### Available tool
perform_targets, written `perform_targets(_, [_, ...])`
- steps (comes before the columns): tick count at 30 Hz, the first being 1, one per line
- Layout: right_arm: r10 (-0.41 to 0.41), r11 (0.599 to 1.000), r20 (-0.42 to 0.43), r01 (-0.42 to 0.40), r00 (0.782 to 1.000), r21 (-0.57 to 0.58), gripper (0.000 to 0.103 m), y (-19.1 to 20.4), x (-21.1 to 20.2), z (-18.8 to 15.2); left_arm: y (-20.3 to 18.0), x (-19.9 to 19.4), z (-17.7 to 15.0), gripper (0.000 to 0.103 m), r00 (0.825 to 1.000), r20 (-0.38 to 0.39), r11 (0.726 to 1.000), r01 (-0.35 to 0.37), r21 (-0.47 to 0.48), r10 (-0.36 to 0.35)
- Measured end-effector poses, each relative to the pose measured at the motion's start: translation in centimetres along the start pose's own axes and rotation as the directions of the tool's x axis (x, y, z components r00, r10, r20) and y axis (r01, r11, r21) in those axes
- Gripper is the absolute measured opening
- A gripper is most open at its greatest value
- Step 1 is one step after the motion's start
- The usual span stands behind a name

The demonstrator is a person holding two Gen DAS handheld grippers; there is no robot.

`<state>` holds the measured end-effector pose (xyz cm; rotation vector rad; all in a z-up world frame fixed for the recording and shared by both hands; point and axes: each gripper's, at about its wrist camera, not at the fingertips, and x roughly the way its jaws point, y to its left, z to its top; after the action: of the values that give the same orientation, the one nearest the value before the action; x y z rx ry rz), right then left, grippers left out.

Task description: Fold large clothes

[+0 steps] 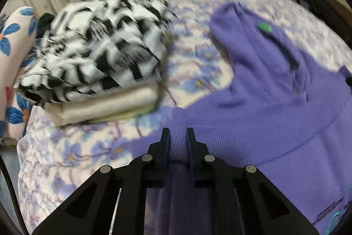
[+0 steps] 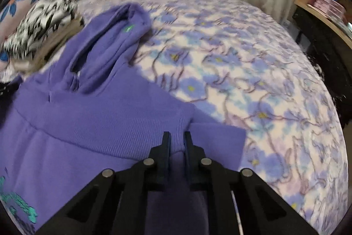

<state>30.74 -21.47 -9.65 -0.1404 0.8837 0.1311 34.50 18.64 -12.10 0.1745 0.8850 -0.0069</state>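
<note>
Both tongs [image 1: 178, 136] [image 2: 176, 139] on hoodie [image 1: 264, 102] [image 2: 99, 102] hem

left tongs [image 1: 178, 136]: black, silver pivot pins | right tongs [image 2: 176, 139]: same

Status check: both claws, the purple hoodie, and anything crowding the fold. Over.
Left claw and right claw both shut on purple hoodie's ribbed hem. Hood laid flat on floral bedspread. Folded clothes stack off to the left, clear of the hoodie.

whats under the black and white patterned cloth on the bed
A folded beige garment lies directly under the black and white patterned cloth, resting on the floral bedspread. Anything between them is hidden.
</note>
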Motion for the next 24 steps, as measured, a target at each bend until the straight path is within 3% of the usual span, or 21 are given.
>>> perform_targets(4, [0.022, 0.995, 0.109, -0.033, 0.994, 0.098, 0.01, -1.5, -3.0, 2.0, 1.1, -3.0, 1.6, 0.011, 0.995, 0.095, 0.999, -0.007, -0.052, 0.012])
perform_targets(8, [0.012, 0.988, 0.139, -0.033, 0.99, 0.148, 0.01, -2.1, -2.9, 3.9, 1.5, -3.3, 3.0, 0.011, 0.993, 0.118, 0.995, -0.013, -0.096, 0.024])
perform_targets(11, [0.008, 0.982, 0.097, -0.026, 0.995, 0.189, 0.01, -2.7, -0.5, 4.2, 1.2, -1.0, 3.1, 0.011, 0.996, 0.085, 0.994, -0.022, -0.107, 0.031])
perform_targets(17, [0.01, 0.962, -0.072, 0.01, 0.997, 0.272, 0.01, -3.9, 6.4, 1.6, 1.6, 5.0, 1.1, 0.011, 1.0, -0.011, 0.984, -0.007, -0.176, 0.005])
perform_targets(24, [0.02, 0.959, -0.071, 0.001, 0.997, 0.282, 0.01, -4.0, 7.1, 1.1, 3.0, 7.3, -0.3, 0.017, 0.995, -0.043, 0.963, 0.072, -0.261, -0.086])
